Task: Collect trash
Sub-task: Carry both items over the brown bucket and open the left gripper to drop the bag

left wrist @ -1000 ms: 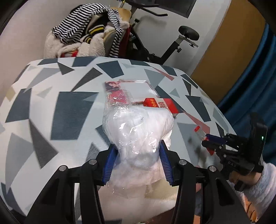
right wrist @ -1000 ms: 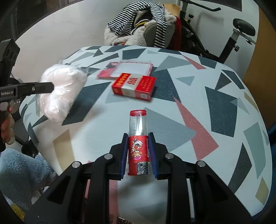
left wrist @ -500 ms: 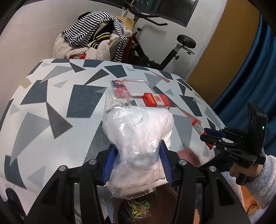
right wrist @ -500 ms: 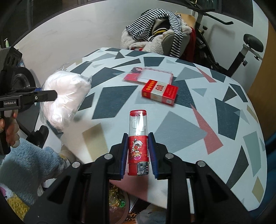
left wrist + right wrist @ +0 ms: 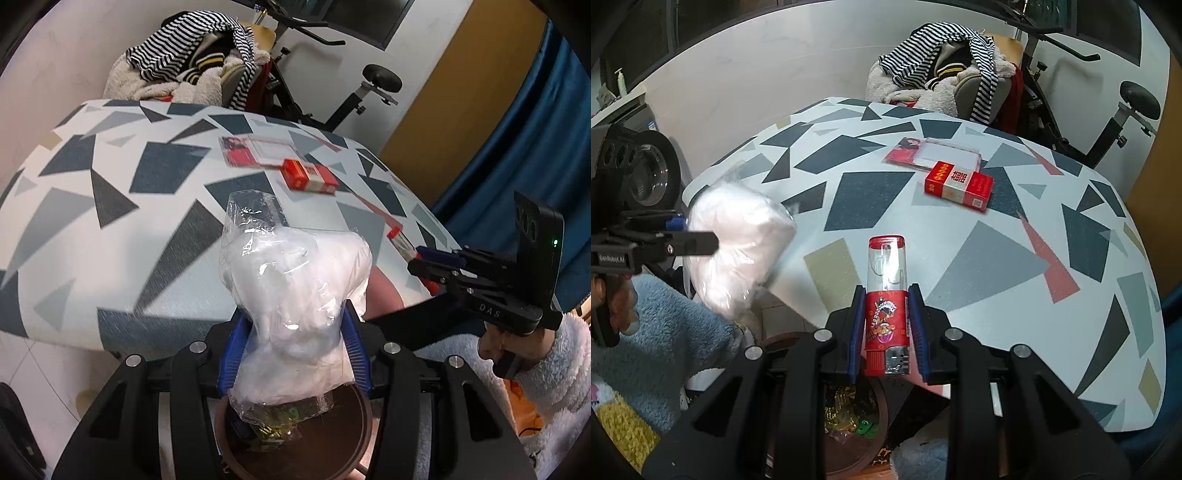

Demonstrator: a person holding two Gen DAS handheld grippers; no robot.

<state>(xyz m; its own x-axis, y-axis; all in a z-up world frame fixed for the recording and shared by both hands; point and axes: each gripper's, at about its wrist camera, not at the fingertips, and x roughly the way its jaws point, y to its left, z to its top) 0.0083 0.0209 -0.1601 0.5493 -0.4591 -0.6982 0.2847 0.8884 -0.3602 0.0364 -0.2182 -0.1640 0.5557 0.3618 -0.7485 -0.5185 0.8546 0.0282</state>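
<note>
A person's left gripper (image 5: 293,354) pinched a clear plastic bag of white stuffing (image 5: 295,291) at its waist, holding it above a round brown bin (image 5: 347,439) on the floor at the near edge of the patterned table (image 5: 110,229), while the right gripper (image 5: 886,328) clamped a red lighter (image 5: 886,306) by its lower body just off the table's edge, with the same bin (image 5: 875,435) partly below it. Both pieces of trash were in the air, neither yet dropped. The bag bulged well beyond the blue pads (image 5: 231,354), and its loose tail hung over the bin's mouth; let go while off-centre, it looked liable to catch the rim and tumble onto the floor tiles, or to cling to a pad since the film is thin and crumpled. The lighter, hard and smooth, seemed likely to bounce off the rim if released too far to the side, as only part of the bin lay beneath it. With the two grippers converging on one small opening, a collision between them appeared possible. A red cigarette pack (image 5: 958,182) and a flat red-and-white packet (image 5: 931,155) lay on the table, well apart from both grippers, waiting to be collected.
</note>
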